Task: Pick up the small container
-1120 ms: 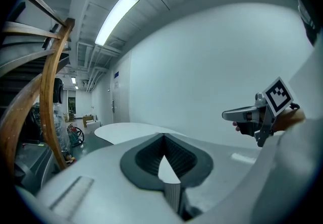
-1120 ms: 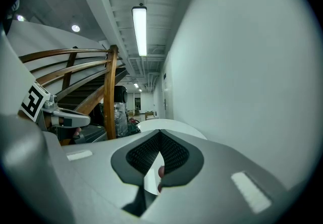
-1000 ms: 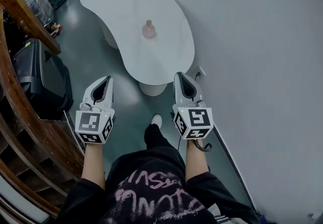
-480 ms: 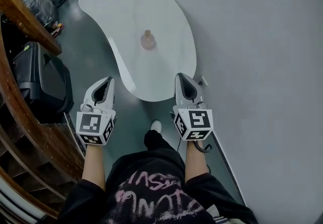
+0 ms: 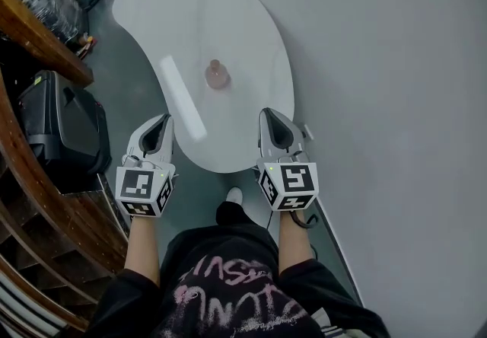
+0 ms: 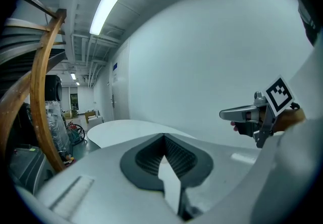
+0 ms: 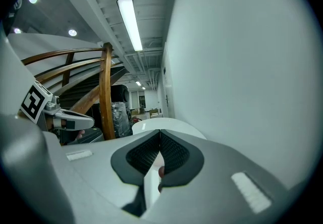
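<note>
Small container [image 5: 217,75], pinkish, narrow top, standing upright on white kidney-shaped table [image 5: 228,9], roughly mid-table, apart from every edge. Touched by nothing.

Left gripper [image 5: 160,120] at about 7 o'clock from container, hovering just off the table's near edge, over grey floor [image 5: 125,78]. Own view [image 6: 164,136]: ribbed pads pressed together at the tips, nothing pinched between.

Right gripper [image 5: 268,113] at about 5 o'clock from container, tips over the table's near rim. Own view [image 7: 160,131]: pads likewise closed tip to tip, nothing clamped. Both grippers well apart from container, pointing toward 12 o'clock.

Pale wall [image 5: 396,100] along the table's 3 o'clock side. Wooden railing [image 5: 30,32] and black case [image 5: 57,127] at 9 o'clock. White shoe [image 5: 234,196] on floor between the grippers, at 6 o'clock from the table.
</note>
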Motion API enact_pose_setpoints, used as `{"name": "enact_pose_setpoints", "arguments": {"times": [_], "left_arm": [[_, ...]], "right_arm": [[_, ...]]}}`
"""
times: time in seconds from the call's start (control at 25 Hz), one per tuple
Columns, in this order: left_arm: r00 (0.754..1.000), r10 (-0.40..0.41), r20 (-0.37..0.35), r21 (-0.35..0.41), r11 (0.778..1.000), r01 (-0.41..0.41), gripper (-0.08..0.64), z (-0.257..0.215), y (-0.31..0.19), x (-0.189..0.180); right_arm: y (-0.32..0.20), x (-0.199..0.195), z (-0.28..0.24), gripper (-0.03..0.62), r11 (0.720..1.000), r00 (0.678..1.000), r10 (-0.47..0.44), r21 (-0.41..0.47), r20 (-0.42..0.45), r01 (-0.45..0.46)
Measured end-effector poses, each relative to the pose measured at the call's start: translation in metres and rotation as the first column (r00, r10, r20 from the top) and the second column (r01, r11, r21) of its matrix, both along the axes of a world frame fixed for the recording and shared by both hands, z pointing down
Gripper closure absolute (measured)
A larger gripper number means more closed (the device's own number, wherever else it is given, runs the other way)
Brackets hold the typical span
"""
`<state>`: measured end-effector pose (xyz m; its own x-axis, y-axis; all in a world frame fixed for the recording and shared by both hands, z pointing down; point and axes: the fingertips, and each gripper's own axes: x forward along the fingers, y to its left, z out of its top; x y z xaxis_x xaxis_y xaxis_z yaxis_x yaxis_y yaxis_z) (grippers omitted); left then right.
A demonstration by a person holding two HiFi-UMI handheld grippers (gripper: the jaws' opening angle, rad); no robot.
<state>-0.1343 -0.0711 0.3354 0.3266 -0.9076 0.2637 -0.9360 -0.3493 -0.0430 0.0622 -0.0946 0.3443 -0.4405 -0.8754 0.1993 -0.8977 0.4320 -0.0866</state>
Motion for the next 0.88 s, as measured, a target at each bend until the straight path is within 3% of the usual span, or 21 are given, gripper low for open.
{"name": "enact_pose_setpoints", "arguments": {"times": [0.88], "left_arm": [[0.999, 0.026, 0.020, 0.002, 1.000, -0.026, 0.560, -0.006, -0.050, 0.035]], "right_arm": [[-0.045, 0.025, -0.005, 0.580, 1.000, 1.000, -0.005, 0.007, 0.003, 0.005]]}}
